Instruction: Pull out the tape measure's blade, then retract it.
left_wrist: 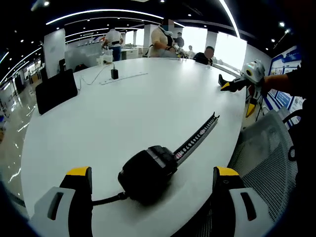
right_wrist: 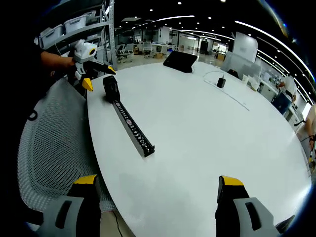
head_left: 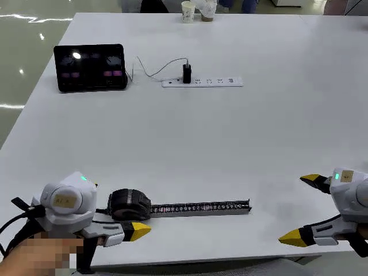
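Observation:
A black tape measure [head_left: 129, 203] lies near the table's front edge, its blade [head_left: 201, 207] pulled out flat to the right and ending in a hook [head_left: 248, 204]. My left gripper [head_left: 129, 214] is open, with the case [left_wrist: 148, 173] between its yellow-tipped fingers [left_wrist: 79, 174] and touching neither. The blade [left_wrist: 197, 138] runs away toward my right gripper [left_wrist: 242, 81]. My right gripper [head_left: 300, 208] is open at the right, past the blade's end, holding nothing. In the right gripper view [right_wrist: 158, 181] the blade [right_wrist: 131, 126] leads back to the case [right_wrist: 111, 88] and the left gripper [right_wrist: 91, 66].
A dark tablet screen [head_left: 90, 67] stands at the back left. A white power strip [head_left: 201, 82] with a black charger and a cable lies beside it. A paper cup [head_left: 188, 11] sits at the far edge. A mesh chair [right_wrist: 54, 148] is at the table's near side.

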`<state>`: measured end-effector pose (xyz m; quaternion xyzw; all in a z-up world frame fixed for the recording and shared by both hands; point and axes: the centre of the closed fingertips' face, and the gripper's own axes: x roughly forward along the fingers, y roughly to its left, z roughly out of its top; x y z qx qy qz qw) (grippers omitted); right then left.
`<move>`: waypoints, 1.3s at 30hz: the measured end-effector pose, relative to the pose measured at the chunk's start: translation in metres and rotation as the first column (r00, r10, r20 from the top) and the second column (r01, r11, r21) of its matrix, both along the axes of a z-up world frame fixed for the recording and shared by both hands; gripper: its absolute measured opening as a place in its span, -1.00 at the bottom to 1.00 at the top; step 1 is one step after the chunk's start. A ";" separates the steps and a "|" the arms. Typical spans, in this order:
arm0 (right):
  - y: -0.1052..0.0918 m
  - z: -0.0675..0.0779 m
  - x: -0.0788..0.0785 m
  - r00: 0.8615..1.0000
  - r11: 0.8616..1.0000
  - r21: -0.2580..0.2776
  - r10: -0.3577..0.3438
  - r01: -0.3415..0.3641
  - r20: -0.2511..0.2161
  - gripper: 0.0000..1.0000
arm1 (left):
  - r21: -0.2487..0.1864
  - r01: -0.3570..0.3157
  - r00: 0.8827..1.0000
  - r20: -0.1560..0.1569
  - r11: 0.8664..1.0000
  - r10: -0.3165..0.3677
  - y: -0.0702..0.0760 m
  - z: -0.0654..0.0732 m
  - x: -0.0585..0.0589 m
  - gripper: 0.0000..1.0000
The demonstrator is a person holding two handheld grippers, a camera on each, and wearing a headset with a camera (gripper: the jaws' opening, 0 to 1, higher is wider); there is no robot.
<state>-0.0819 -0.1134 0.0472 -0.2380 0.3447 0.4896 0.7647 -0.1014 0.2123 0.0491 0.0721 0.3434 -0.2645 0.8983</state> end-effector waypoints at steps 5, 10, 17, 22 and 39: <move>0.008 0.002 0.009 0.999 0.999 -0.012 0.037 -0.037 0.013 0.98 | 0.007 -0.027 1.000 0.013 1.000 0.027 -0.008 0.000 0.006 0.98; 0.014 -0.009 0.013 0.998 0.997 -0.034 0.066 -0.066 -0.003 0.98 | 0.013 -0.055 0.998 0.027 0.998 0.054 -0.014 -0.004 0.014 0.98; 0.023 -0.020 0.019 0.991 0.988 -0.071 0.136 -0.136 -0.008 0.98 | 0.019 -0.141 0.989 0.046 0.990 0.140 -0.012 -0.004 0.021 0.98; 0.031 -0.022 0.020 0.981 0.976 -0.101 0.195 -0.195 -0.008 0.98 | -0.078 -0.231 0.973 -0.027 0.970 0.230 -0.010 -0.011 0.021 0.97; 0.061 -0.035 0.025 0.942 0.930 -0.150 0.330 -0.336 -0.068 0.98 | -0.099 -0.354 0.934 -0.002 0.930 0.356 0.003 -0.023 0.024 0.96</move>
